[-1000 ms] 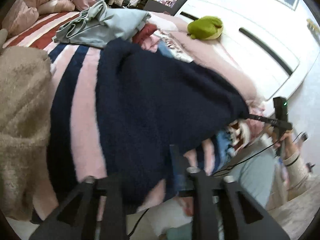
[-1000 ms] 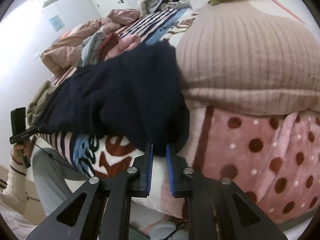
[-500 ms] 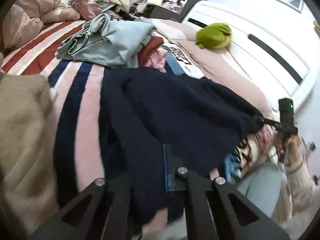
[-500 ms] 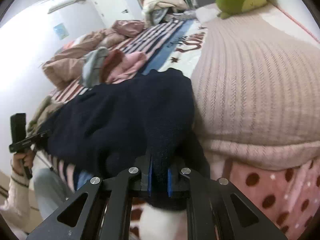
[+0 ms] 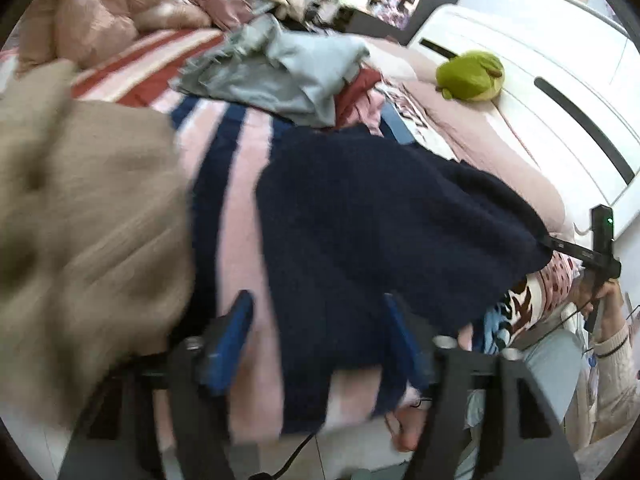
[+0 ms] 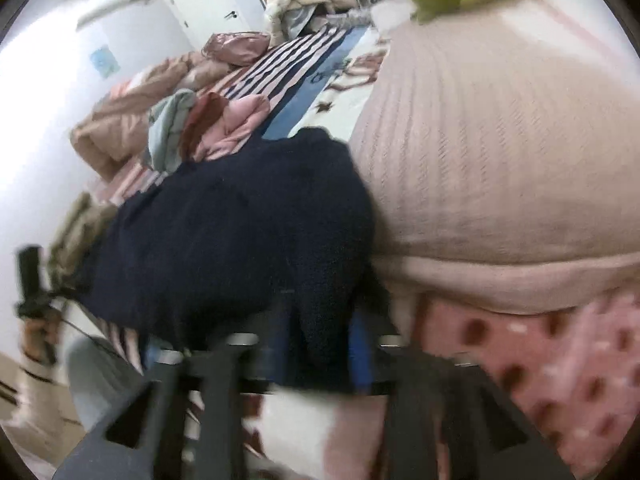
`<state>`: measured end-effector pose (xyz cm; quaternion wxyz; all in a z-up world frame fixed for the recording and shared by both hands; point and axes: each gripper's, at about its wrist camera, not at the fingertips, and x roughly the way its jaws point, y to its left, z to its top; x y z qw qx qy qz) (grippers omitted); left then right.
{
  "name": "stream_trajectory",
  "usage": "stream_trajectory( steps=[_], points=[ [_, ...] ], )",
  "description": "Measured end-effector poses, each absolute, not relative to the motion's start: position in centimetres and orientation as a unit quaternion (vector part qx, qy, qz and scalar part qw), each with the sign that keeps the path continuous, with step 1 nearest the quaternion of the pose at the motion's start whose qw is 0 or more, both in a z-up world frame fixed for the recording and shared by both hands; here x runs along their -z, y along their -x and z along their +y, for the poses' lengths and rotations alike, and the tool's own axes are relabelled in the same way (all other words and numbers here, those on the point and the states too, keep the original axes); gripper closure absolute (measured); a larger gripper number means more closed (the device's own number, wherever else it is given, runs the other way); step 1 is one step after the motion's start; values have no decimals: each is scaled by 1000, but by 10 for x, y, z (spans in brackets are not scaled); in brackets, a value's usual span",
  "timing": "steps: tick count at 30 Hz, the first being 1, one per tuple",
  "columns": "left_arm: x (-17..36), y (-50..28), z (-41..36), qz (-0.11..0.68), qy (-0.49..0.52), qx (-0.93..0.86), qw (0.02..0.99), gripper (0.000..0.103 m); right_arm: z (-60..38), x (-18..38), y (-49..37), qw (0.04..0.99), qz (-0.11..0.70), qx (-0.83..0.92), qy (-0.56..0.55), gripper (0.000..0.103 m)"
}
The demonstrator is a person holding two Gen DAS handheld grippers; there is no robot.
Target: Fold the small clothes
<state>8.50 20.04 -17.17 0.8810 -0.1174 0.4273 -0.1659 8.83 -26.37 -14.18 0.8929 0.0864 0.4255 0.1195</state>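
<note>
A dark navy knitted garment (image 5: 380,220) lies spread on the striped bed near its front edge; it also shows in the right wrist view (image 6: 240,240). My left gripper (image 5: 320,332) is open, its blue-padded fingers wide apart, with a corner of the navy cloth lying between them. My right gripper (image 6: 320,344) is open too, its fingers parted around a fold of the navy garment; this view is blurred. The right gripper also shows in the left wrist view (image 5: 560,244) at the garment's far corner.
A tan knit garment (image 5: 80,220) lies at the left. A pile of grey, red and pink clothes (image 5: 288,76) sits further back. A ribbed pink pillow (image 6: 500,140) lies right of the navy garment, with a green plush toy (image 5: 472,76) by the white headboard.
Both grippers were shut on the navy garment's corners and lifted them; now both have opened and the garment lies back down on the bed, folded over.
</note>
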Motion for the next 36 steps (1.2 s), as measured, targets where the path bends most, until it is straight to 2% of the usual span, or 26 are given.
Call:
stream_trajectory(
  steps=[1, 2, 3, 6, 7, 9, 11, 12, 18, 21, 24, 27, 33, 36],
  points=[
    [168, -76, 203, 421, 126, 163, 883, 24, -262, 131, -76, 904, 409, -108, -60, 40],
    [166, -66, 204, 414, 139, 164, 884, 15, -255, 119, -65, 914, 391, -104, -36, 40],
    [166, -56, 203, 411, 151, 166, 883, 12, -249, 111, -58, 920, 375, -109, -27, 40],
    [180, -37, 189, 414, 209, 194, 865, 11, -222, 96, -49, 927, 336, -164, -38, 43],
    [185, -35, 182, 412, 225, 205, 859, 11, -212, 95, -49, 926, 329, -182, -40, 47],
    [197, -37, 168, 408, 254, 226, 847, 11, -180, 98, -56, 921, 319, -219, -33, 62],
    [206, -46, 153, 402, 272, 231, 843, 11, -147, 108, -69, 912, 327, -245, -21, 87],
    [210, -54, 146, 392, 278, 232, 846, 12, -134, 114, -76, 906, 334, -260, -22, 90],
    [212, -97, 139, 311, 344, 208, 861, 11, -84, 168, -115, 875, 402, -270, -24, 91],
    [210, -118, 133, 283, 357, 194, 869, 11, -80, 186, -122, 875, 406, -262, -33, 95],
    [206, -135, 123, 285, 345, 172, 877, 13, -83, 180, -125, 870, 417, -259, -56, 96],
    [203, -143, 120, 293, 340, 154, 881, 25, -82, 174, -123, 868, 417, -263, -58, 94],
    [225, -123, 130, 380, 402, 178, 814, 19, -89, 160, -120, 871, 409, -263, -60, 93],
    [226, -115, 125, 361, 389, 178, 829, 18, -83, 167, -123, 867, 420, -263, -52, 93]
  ],
)
